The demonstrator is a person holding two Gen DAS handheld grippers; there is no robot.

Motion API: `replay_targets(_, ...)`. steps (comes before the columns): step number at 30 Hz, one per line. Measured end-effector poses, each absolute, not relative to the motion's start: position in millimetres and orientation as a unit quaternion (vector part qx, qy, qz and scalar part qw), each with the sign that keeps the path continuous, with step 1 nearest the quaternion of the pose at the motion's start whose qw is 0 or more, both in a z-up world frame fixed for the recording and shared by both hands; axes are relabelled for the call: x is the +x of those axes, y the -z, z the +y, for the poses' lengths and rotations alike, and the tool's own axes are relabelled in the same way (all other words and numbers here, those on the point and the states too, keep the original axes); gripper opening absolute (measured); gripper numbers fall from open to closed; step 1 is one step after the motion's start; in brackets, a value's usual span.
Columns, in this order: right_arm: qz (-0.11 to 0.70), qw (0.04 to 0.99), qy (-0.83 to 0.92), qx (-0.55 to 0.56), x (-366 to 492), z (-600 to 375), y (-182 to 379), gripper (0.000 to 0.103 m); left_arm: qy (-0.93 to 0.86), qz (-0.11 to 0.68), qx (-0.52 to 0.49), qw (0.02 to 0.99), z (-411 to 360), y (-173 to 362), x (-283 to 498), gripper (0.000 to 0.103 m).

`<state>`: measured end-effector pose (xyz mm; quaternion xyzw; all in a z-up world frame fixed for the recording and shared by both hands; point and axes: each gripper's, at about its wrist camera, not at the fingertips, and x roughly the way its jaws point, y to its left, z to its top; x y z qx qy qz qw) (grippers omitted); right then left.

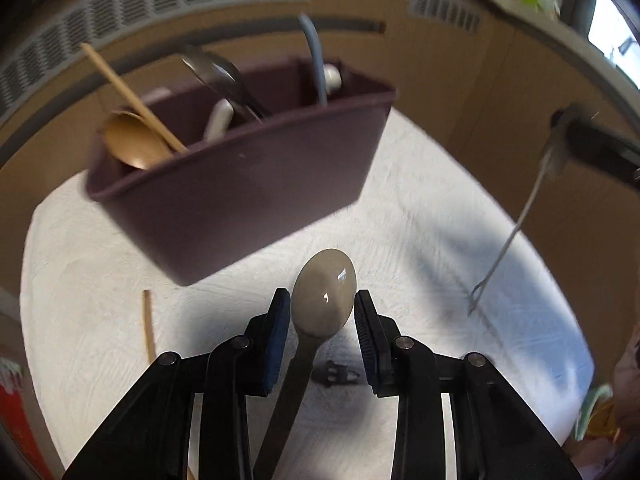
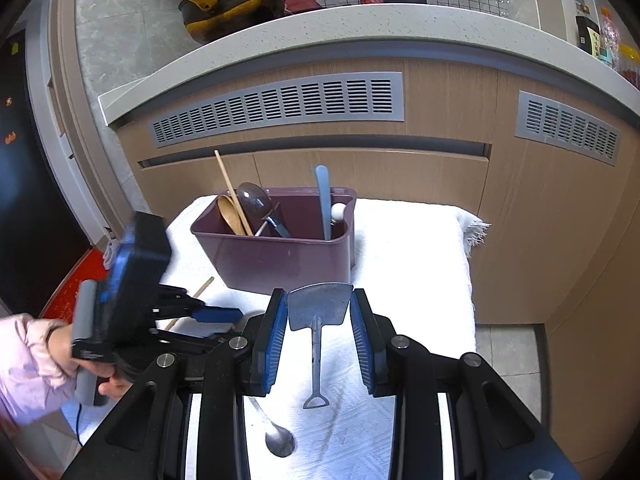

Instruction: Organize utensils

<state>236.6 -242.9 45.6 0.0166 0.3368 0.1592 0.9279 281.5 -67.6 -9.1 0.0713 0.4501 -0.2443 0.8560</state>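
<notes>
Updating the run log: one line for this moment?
left gripper: grey spoon | right gripper: small metal spatula | maroon plastic caddy: part-filled
</notes>
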Motion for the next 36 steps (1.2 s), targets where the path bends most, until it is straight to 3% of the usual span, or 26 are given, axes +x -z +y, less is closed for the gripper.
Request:
replay_targets(7,0.326,0.931,-0.167,0.009,231.5,-225.4,-54.9,0.029,0.224,0.348,0.003,0.911,-37.2,-38.3,234.8,0.034)
replay_targets(16,0.308,0.935,-0.177,-0.003,226.9,-212.3,-70.3,0.029,0.225,0.301,-0.047,0.925,-7.6,-69.8,225.8,0.033)
replay_targets(26,0.177,0.970,-0.164,-0.035,256.8,-203.9,-181.0,0.029,0.264,0.169,-0.107,0.944,-0.5,-184.8,269.8,0.033)
replay_targets(36,0.224,0.963,-0.144,-0.037,317.8,-195.2,-143.0,0.029,0.246,0.196,-0.146,0.938,7.2,-147.1,330.1,0.033)
